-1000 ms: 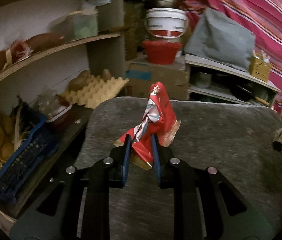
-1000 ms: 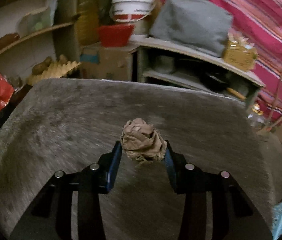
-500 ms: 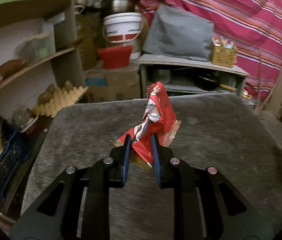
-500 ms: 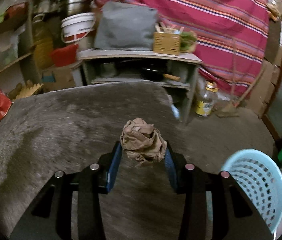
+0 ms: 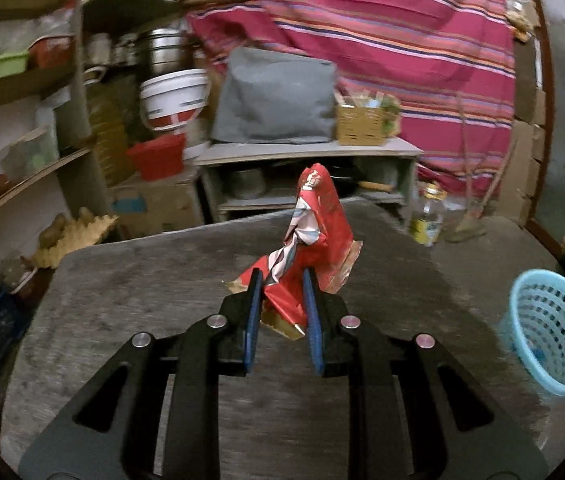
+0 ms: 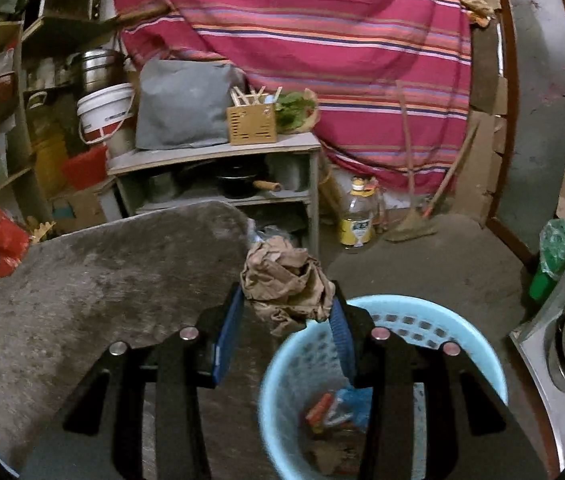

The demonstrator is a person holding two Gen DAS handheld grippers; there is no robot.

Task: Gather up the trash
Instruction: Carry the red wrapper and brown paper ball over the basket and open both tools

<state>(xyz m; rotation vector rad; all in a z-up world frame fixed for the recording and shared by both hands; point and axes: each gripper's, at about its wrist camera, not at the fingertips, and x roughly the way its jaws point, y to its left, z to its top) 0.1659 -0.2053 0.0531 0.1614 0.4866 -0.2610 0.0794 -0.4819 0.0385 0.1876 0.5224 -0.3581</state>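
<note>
we're gripping a red wrapper (image 5: 314, 240) in the left hand-held gripper (image 5: 282, 300) and a crumpled brown paper (image 6: 282, 276) in the right hand-held gripper (image 6: 286, 316), hovering above the blue basket (image 6: 462, 344).

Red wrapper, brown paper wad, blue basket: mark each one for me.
red wrapper (image 5: 314, 236): left wrist view, on its crumpled middle above the tongs.
brown paper wad (image 6: 284, 278): right wrist view, on its centre.
blue basket (image 6: 434, 314): right wrist view, on its far rim.
</note>
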